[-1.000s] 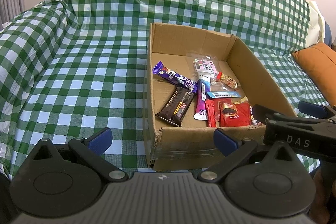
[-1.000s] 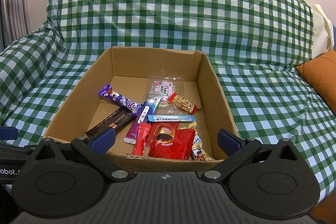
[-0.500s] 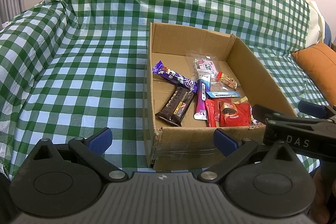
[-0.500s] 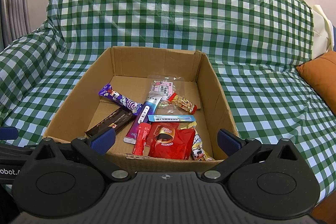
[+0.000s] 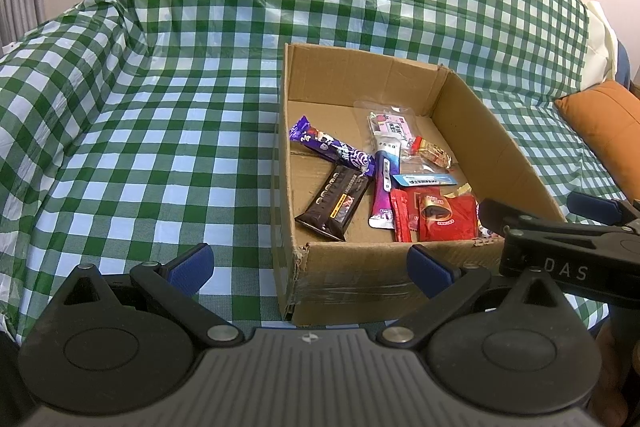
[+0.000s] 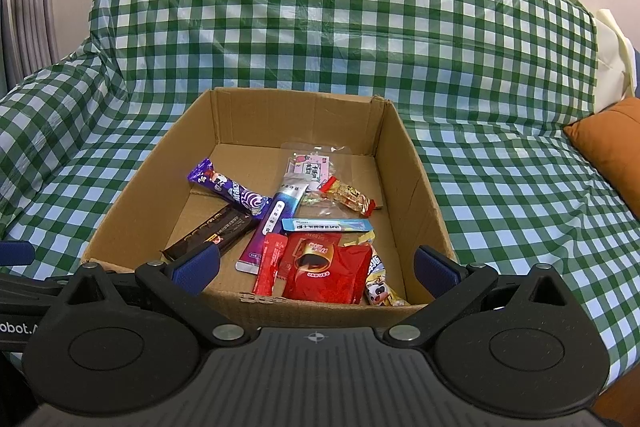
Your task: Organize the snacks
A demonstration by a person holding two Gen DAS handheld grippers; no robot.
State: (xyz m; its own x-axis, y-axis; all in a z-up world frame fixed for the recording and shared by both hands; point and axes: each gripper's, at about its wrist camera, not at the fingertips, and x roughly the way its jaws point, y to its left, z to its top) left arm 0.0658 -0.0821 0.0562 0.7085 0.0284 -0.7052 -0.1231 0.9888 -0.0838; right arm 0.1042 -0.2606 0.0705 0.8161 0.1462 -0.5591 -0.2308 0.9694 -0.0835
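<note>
Change over the last second — none seen; box, snacks and both tongs sit as before. Snacks [image 6: 312,227]: loose heap inside the cardboard box [image 6: 416,163], frame centre, on the checked sofa cover [image 6: 320,27]; fits sorting finished or pending. Left tongs [image 5: 308,267] and right tongs [image 6: 316,269]: wide open, empty, at the near wall. Orange cushion [image 6: 612,143], right edge — no obstruction.

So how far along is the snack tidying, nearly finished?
It looks close to done. The snacks I can see, like the purple bar and red pouch, already lie inside the cardboard box. Nothing is in hand: the left gripper and right gripper are both open and empty. No loose snacks show on the checkered cloth.
</note>
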